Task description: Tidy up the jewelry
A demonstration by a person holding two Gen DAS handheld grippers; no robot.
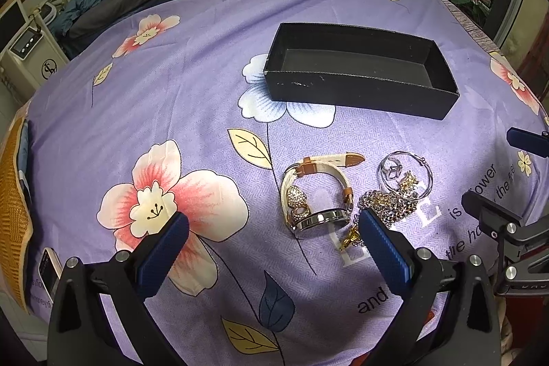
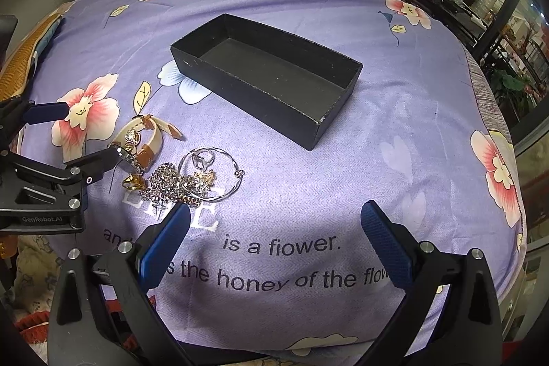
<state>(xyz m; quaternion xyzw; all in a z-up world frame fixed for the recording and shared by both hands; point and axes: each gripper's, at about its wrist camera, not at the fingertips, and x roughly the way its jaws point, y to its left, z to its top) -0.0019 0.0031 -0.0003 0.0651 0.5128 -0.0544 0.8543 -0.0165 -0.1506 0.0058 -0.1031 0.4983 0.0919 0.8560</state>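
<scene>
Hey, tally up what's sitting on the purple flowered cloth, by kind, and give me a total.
Black box, empty: 1
Watch with cream strap: 1
Silver bangle: 1
Silver ring: 1
Tangled chain pile: 1, separate pieces cannot be told apart
Total: 5

On the purple floral cloth [image 1: 192, 98], an open black box [image 1: 360, 71] sits at about one o'clock from the jewelry, well apart from it. The watch [image 1: 317, 194] with its cream strap lies at centre, a sparkly ring [image 1: 298, 199] inside its loop, a chain heap [image 1: 387, 204] touching it at three o'clock and a thin bangle [image 1: 408, 174] beyond. The left gripper [image 1: 271, 249] hovers at six o'clock with fingers spread wide, its right pad [image 1: 384, 249] over the chain's near edge, while the right gripper [image 1: 501, 174] shows at three o'clock.
</scene>
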